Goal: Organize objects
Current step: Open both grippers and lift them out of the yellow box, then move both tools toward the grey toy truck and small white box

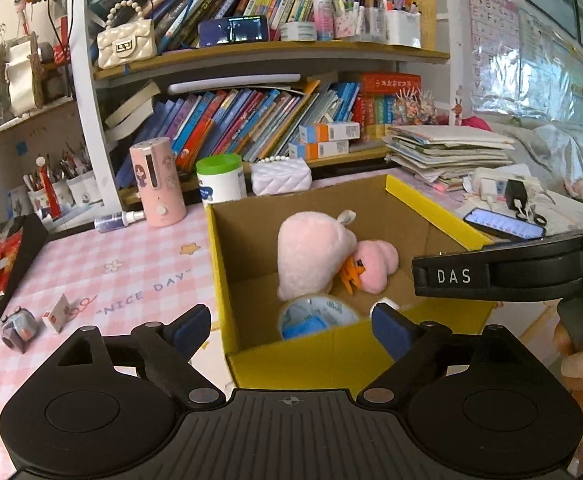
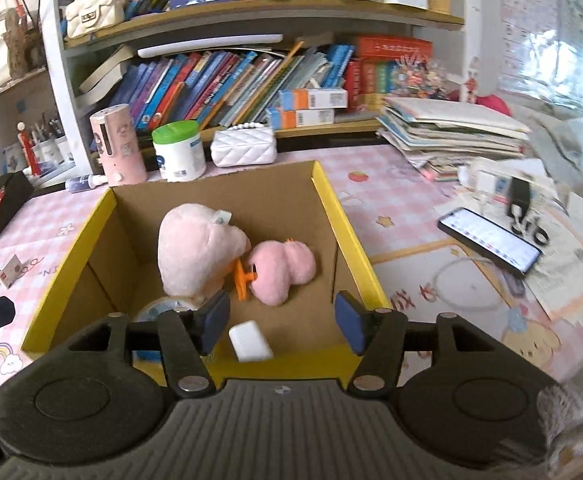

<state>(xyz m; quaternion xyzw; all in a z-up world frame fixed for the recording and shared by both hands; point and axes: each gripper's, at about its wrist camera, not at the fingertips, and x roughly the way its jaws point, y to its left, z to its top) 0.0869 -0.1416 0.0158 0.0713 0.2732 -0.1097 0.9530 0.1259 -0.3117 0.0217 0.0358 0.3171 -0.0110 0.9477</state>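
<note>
A yellow cardboard box (image 1: 423, 204) (image 2: 345, 224) stands open on the pink checked tablecloth. Inside lie a pink plush toy (image 1: 311, 256) (image 2: 199, 248) with orange feet, a tape roll (image 1: 315, 314) (image 2: 159, 306) and a small white block (image 2: 250, 340). My left gripper (image 1: 291, 330) is open and empty at the box's near wall. My right gripper (image 2: 281, 320) is open and empty, over the box's near edge just above the white block. The right gripper's body also shows in the left wrist view (image 1: 503, 272).
On the cloth left of the box lie a small grey toy (image 1: 19, 328) and a little card (image 1: 57, 312). Behind stand a pink cylinder (image 1: 156, 182), a green-lidded tub (image 1: 220, 178), a white quilted purse (image 1: 280, 176) and bookshelves. Right: a phone (image 2: 489, 240) and paper stacks (image 2: 451, 136).
</note>
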